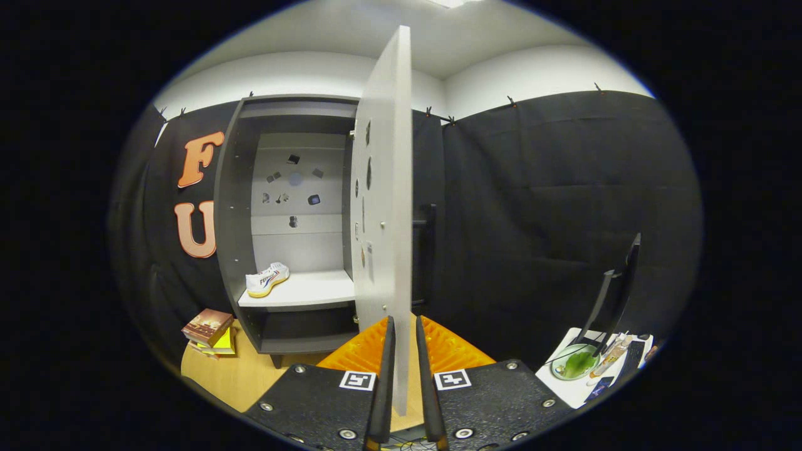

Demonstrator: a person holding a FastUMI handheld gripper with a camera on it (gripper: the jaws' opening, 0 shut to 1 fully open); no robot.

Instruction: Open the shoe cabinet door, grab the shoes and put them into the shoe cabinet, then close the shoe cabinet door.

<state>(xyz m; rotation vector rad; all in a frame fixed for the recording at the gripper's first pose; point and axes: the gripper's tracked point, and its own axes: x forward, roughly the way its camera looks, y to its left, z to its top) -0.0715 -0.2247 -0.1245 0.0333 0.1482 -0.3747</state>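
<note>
The dark shoe cabinet stands open ahead, to the left of my fingers. One white shoe with coloured stripes and a yellow sole lies on the left part of its pale shelf. The grey cabinet door is swung out towards me and I see it nearly edge-on. My gripper has one finger on each side of the door's free edge near its bottom corner, and the fingers appear pressed on the panel. A dark handle shows on the door's outer side.
A stack of books lies on the wooden surface left of the cabinet's foot. To the right, a white table carries a monitor, a glass bowl with green contents and small items.
</note>
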